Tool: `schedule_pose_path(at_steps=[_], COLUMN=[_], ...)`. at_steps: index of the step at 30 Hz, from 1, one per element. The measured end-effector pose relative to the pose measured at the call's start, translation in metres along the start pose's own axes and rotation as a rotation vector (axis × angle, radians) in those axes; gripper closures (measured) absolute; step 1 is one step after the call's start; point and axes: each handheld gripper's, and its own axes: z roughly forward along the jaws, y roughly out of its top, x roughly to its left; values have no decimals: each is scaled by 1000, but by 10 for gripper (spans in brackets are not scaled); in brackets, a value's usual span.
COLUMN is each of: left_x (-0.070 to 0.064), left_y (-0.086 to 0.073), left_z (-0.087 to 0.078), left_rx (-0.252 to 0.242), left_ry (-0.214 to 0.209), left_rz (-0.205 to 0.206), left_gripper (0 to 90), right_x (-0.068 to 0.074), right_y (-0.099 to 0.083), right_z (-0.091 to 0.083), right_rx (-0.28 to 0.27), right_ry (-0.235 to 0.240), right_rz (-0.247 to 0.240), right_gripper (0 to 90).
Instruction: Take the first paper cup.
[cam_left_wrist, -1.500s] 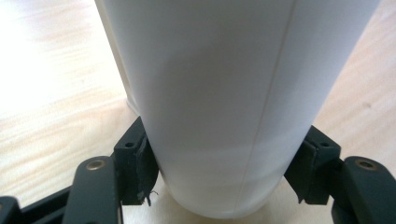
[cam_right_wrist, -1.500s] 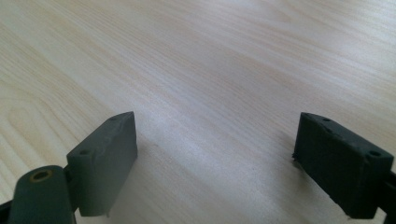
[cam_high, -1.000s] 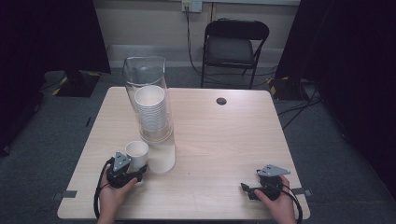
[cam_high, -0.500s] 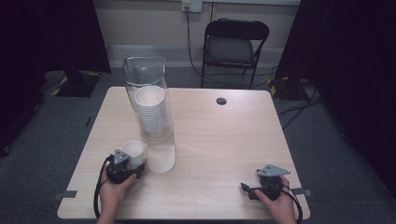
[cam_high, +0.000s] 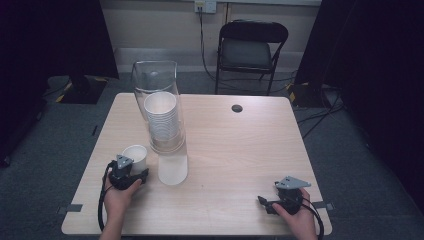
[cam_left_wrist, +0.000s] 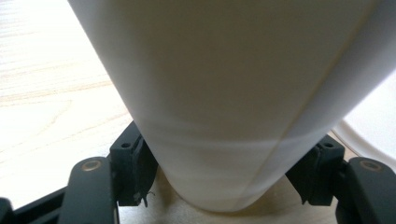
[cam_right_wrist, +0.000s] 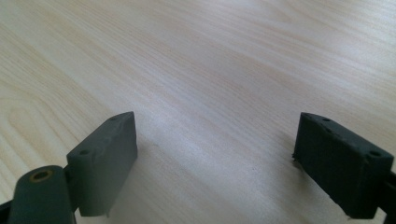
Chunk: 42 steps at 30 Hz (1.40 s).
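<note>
A single white paper cup (cam_high: 135, 154) stands upright near the table's front left, and my left gripper (cam_high: 133, 168) is shut on its lower part. In the left gripper view the cup (cam_left_wrist: 224, 93) is very close, with the left gripper (cam_left_wrist: 224, 175) holding its base from both sides. Just to its right, a clear tube (cam_high: 159, 107) holds a stack of white cups (cam_high: 162, 120), and the lowest cup (cam_high: 172, 171) sticks out of the tube's near end. My right gripper (cam_high: 263, 202) rests near the front right corner; in the right gripper view it (cam_right_wrist: 229, 163) is open over bare wood.
The light wooden table (cam_high: 240, 150) has a small dark grommet hole (cam_high: 237, 108) near its far edge. A black folding chair (cam_high: 252, 47) stands behind the table. Cables lie on the grey carpet to the right.
My left gripper has carried the single cup a little to the left, away from the cup at the tube's near end. The right gripper has stayed put.
</note>
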Motion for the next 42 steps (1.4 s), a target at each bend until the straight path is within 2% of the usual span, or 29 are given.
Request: schedule_pose_path(at_steps=[3,6,9,11,15,21,29,37,42], left_x=[0,0,0,0,-1,-11,-18,-22,-27], left_y=[-1,-3,-6,-9,-16,-24,-33,-38,-37], left_z=[-1,-4,-8,-10,-18,-30,-39,-45,-48], left_rx=[18,13,19,19,11,-17,-10,15,-6], left_ry=[5,-2,-1,-4,-25,-61,-77,-82,-109], left_rz=[1,-1,15,1,2,12,5,28,39], left_gripper=[252,251,241,218,218,218,222,223,223], right_x=[0,0,0,0,0,0,0,0,0], right_y=[0,0,0,0,0,0,0,0,0], right_z=[0,0,0,0,0,0,0,0,0], right_rx=[0,-1,0,0,0,0,-1,0,-1], right_ry=[0,0,0,0,0,0,1,0,0], right_rz=[0,-1,0,-1,0,0,-1,0,-1], right_gripper=[128,128,128,128,128,128,128,128,128])
